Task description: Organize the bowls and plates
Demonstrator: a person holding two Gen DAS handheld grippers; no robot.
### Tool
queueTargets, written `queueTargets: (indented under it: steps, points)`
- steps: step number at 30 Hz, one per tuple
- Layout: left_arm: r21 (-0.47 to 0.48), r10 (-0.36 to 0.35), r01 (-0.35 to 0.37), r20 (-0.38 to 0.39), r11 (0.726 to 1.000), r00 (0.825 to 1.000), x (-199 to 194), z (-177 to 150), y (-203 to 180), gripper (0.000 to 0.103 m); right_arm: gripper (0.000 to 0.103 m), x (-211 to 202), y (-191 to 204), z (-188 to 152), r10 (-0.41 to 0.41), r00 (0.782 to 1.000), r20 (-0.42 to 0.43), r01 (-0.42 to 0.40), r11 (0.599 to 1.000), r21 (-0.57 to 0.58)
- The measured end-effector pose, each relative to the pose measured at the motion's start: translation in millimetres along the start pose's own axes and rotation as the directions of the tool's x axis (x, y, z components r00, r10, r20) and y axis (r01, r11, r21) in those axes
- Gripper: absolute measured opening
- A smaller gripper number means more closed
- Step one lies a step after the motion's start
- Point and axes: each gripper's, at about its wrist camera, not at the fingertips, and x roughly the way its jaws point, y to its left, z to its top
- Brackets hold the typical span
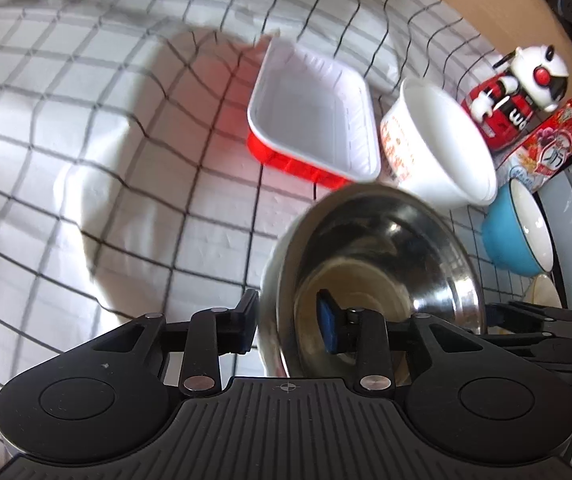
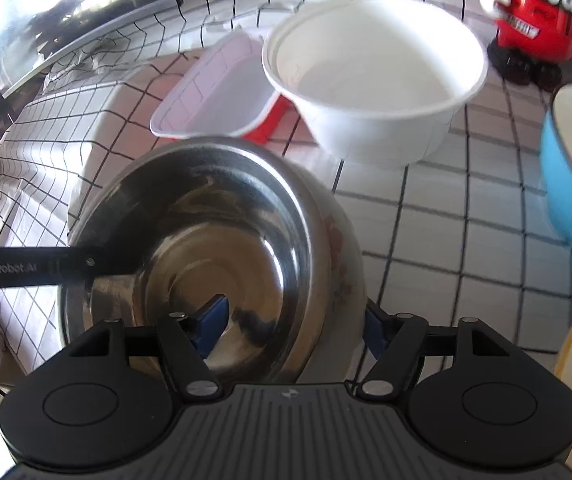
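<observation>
While both claws straddle the steel bowl's rim, gaps showing, a white tub crowds beyond.

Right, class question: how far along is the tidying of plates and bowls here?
Done: the steel bowl sits nested inside a patterned white bowl. In hand: the left gripper and right gripper each straddle that pair's rim, one finger inside, one outside; no firm grip shows. Left: the red tray, the white paper bowl and the blue bowl sit unstacked on the checked cloth.
</observation>
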Motion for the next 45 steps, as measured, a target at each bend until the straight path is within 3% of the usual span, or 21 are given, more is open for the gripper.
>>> queueTargets:
  steps: [4, 7, 9, 13, 16, 18, 21, 24, 27, 31, 35, 39, 45]
  points:
    - [0.019, 0.072, -0.074, 0.087, 0.997, 0.994, -24.9, 8.0, -4.3, 0.037, 0.076, -32.7, -6.2, 1.3, -0.032, 0.996, 0.088, 0.034, 0.999, -0.017]
    - [0.025, 0.115, -0.121, 0.187, 0.992, 0.976, -46.6, 15.6, -16.7, 0.037, 0.081, -69.5, -22.6, -2.3, -0.019, 0.985, 0.169, 0.018, 1.000, 0.004]
    - [0.037, 0.092, -0.104, 0.241, 0.994, 0.966, -59.6, 19.5, -29.6, 0.037, 0.087, -95.3, -39.1, -7.2, -0.034, 0.974, 0.224, 0.027, 0.999, 0.035]
    - [0.120, -0.045, 0.011, 0.279, 0.993, 0.959, -70.4, 21.2, -71.0, 0.037, 0.093, -139.5, -86.9, -23.0, -0.174, 0.937, 0.303, 0.137, 0.981, 0.140]
    - [0.214, -0.166, 0.121, 0.210, 0.969, 0.963, -56.0, 19.8, -113.5, 0.037, 0.099, -153.5, -128.3, -40.2, -0.298, 0.911, 0.285, 0.230, 0.941, 0.247]
    - [0.257, -0.217, 0.177, 0.137, 0.950, 0.967, -35.8, 13.2, -142.2, 0.037, 0.099, -153.4, -156.2, -53.5, -0.333, 0.913, 0.234, 0.252, 0.914, 0.317]
    - [0.302, -0.247, 0.226, 0.034, 0.926, 0.968, -3.2, -2.3, -183.4, 0.037, 0.099, -146.2, -186.1, -74.4, -0.320, 0.929, 0.185, 0.234, 0.897, 0.374]
    - [0.327, -0.229, 0.227, -0.032, 0.917, 0.973, 24.7, -16.9, -212.7, 0.037, 0.099, -138.0, -200.0, -92.2, -0.286, 0.942, 0.175, 0.199, 0.897, 0.394]
    - [0.326, -0.181, 0.195, -0.073, 0.925, 0.981, 51.5, -22.0, -229.1, 0.037, 0.099, -122.7, -209.5, -102.1, -0.229, 0.959, 0.164, 0.142, 0.896, 0.421]
    - [0.324, -0.111, 0.139, -0.102, 0.936, 0.988, 74.1, -28.1, -234.1, 0.037, 0.099, -106.9, -220.4, -112.9, -0.169, 0.974, 0.151, 0.083, 0.886, 0.456]
    - [0.314, -0.097, 0.134, -0.133, 0.940, 0.986, 85.4, -32.1, -236.2, 0.037, 0.099, -96.9, -230.4, -117.3, -0.131, 0.983, 0.128, 0.053, 0.874, 0.483]
    - [0.287, -0.103, 0.144, -0.151, 0.947, 0.983, 88.8, -35.4, -237.6, 0.037, 0.100, -85.5, -233.9, -117.3, -0.105, 0.992, 0.066, 0.061, 0.878, 0.475]
    - [0.225, -0.104, 0.133, -0.136, 0.965, 0.985, 86.4, -38.7, -236.5, 0.037, 0.103, -78.3, -225.0, -108.6, -0.105, 0.994, 0.008, 0.095, 0.927, 0.363]
